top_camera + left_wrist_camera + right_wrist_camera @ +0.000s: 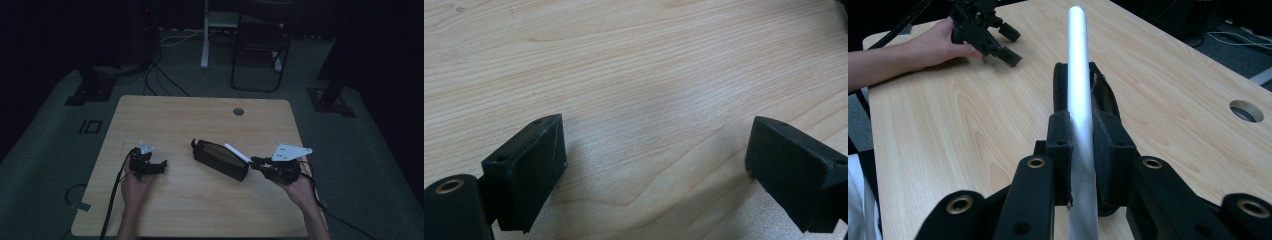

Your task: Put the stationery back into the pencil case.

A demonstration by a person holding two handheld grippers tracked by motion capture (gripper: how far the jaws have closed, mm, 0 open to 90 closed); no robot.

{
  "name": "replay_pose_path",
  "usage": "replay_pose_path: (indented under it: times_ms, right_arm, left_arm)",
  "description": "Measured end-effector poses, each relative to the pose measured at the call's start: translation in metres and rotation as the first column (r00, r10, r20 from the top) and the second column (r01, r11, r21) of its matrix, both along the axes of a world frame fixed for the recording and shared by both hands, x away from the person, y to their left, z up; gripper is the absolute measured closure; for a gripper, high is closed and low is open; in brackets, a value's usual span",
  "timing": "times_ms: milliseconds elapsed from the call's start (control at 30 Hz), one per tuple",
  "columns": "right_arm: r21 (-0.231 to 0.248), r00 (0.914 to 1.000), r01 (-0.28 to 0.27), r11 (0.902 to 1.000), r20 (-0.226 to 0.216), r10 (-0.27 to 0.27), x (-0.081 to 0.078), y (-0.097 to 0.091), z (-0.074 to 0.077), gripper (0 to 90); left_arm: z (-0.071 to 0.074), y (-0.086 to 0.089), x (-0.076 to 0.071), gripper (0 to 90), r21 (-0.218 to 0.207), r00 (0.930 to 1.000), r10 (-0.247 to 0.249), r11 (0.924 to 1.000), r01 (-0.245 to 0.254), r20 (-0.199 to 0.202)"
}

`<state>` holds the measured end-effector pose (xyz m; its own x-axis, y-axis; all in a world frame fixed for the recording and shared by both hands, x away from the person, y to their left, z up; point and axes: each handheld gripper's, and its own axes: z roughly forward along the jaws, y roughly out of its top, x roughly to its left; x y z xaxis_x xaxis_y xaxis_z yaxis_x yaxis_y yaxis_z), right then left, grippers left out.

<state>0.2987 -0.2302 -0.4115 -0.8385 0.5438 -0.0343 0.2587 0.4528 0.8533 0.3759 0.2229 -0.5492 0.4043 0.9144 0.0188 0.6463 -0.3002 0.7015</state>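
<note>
High view: right gripper (256,162) clamped on a white pen (237,152) held over the open black pencil case (220,159) mid-table (200,120), left gripper (159,166) jaws apart, resting on bare wood well left.

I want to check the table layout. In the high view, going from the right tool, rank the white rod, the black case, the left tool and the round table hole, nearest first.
1. white rod: clamped in the right tool.
2. black case: mid-table, under the rod's tip.
3. round table hole: near the far edge.
4. left tool: across the table, left side.
</note>
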Motion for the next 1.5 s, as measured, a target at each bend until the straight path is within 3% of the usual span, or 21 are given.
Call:
replay_pose_path:
  times_ms: [567,1500]
  right_arm:
    - [-0.009,0.9999,0.011,0.9999,0.011,-0.010,0.009,0.001,0.009,78.9]
    - [-0.033,0.9993,0.029,0.9990,0.026,-0.028,0.029,0.018,0.009,78.9]
  left_arm:
    - [0.000,0.000,0.000,9.8,-0.001,1.0000,0.000,1.0000,0.000,0.000]
    - [0.000,0.000,0.000,9.8,0.000,1.0000,0.002,1.0000,-0.002,-0.001]
